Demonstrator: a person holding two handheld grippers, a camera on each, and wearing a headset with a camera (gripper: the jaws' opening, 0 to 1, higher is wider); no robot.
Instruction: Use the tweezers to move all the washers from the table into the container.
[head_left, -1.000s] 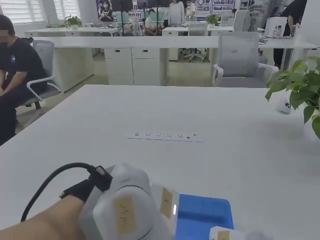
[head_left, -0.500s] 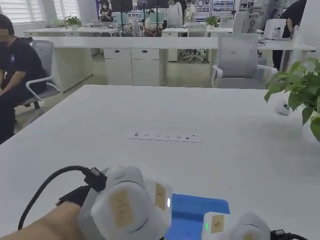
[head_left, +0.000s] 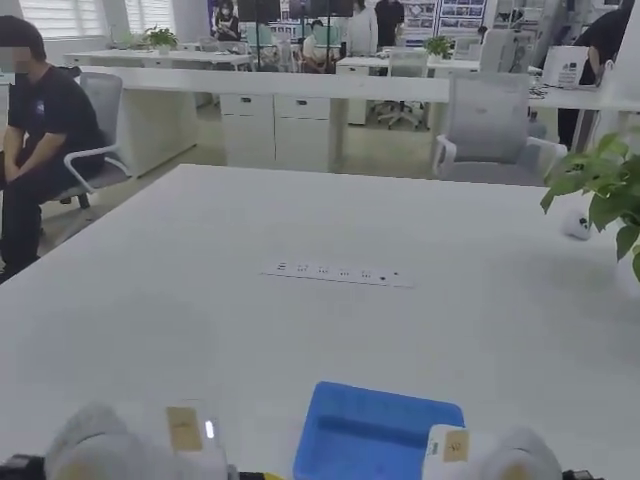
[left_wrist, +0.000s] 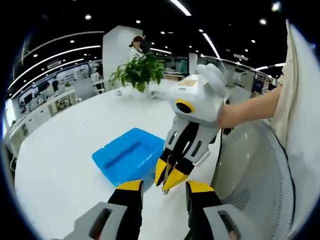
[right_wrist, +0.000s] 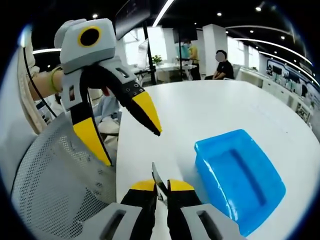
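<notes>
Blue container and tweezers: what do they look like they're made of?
The blue rectangular container looks like moulded plastic, smooth with a soft sheen: the colour is uniform, the corners are rounded and the rim is thick. The thin grey tweezers are probably metal, going by the slim pale blade with a bright edge. They are too small to judge the finish.

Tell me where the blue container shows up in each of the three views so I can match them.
Head view: blue container at bottom centre, on the near part of the white table.
Left gripper view: container left of centre, just left of the right gripper.
Right gripper view: container at lower right, right of the tweezers and the open left gripper.
Shared landmark: the white table under it.
</notes>
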